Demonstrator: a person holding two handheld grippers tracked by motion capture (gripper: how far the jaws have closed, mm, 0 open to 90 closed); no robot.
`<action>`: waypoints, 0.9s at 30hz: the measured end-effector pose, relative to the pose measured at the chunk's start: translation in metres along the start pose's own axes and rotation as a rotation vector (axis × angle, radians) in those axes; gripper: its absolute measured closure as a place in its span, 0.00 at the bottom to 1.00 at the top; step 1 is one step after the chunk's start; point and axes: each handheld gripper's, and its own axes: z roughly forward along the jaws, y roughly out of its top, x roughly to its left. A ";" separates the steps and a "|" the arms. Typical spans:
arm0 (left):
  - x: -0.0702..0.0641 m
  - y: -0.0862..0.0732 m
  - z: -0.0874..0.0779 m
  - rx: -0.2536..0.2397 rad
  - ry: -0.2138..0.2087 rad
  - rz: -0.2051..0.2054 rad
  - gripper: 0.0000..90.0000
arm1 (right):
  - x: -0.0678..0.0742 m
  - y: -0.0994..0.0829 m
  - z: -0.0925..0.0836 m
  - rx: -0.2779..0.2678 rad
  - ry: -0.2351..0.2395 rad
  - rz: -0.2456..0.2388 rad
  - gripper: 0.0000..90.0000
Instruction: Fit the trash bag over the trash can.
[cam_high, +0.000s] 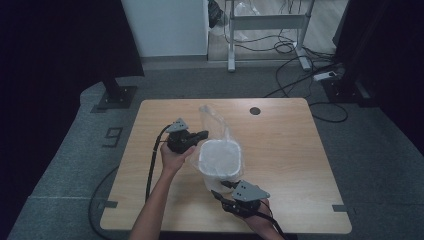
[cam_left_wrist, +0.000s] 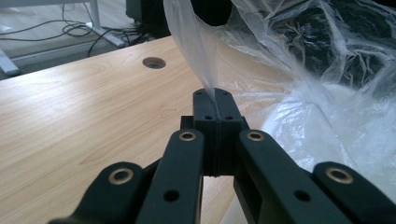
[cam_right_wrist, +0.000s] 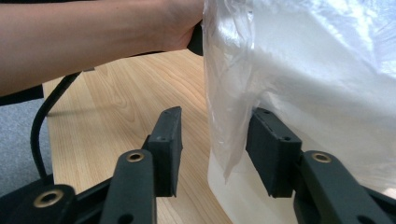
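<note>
The left gripper (cam_left_wrist: 215, 105) pinches the edge of the bag (cam_high: 216, 125), which wraps the white tub (cam_high: 219, 158) mid-table (cam_high: 290, 150). The right gripper (cam_right_wrist: 215, 149) stands half open, a fold of bag hanging loose between its jaws.

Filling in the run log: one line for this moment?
left tongs: shut on bag | right tongs: open, bag edge between | tub: in bag, on table
</note>
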 end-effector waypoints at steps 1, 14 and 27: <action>0.000 0.000 0.000 -0.002 0.000 0.000 1.00 | 0.000 0.000 0.001 -0.001 0.001 0.009 0.65; 0.005 -0.001 -0.001 0.006 0.018 -0.020 1.00 | -0.006 -0.011 0.006 0.048 0.072 0.029 0.99; 0.015 -0.008 0.014 0.056 -0.001 -0.062 1.00 | -0.008 -0.034 0.006 0.116 0.127 0.007 0.99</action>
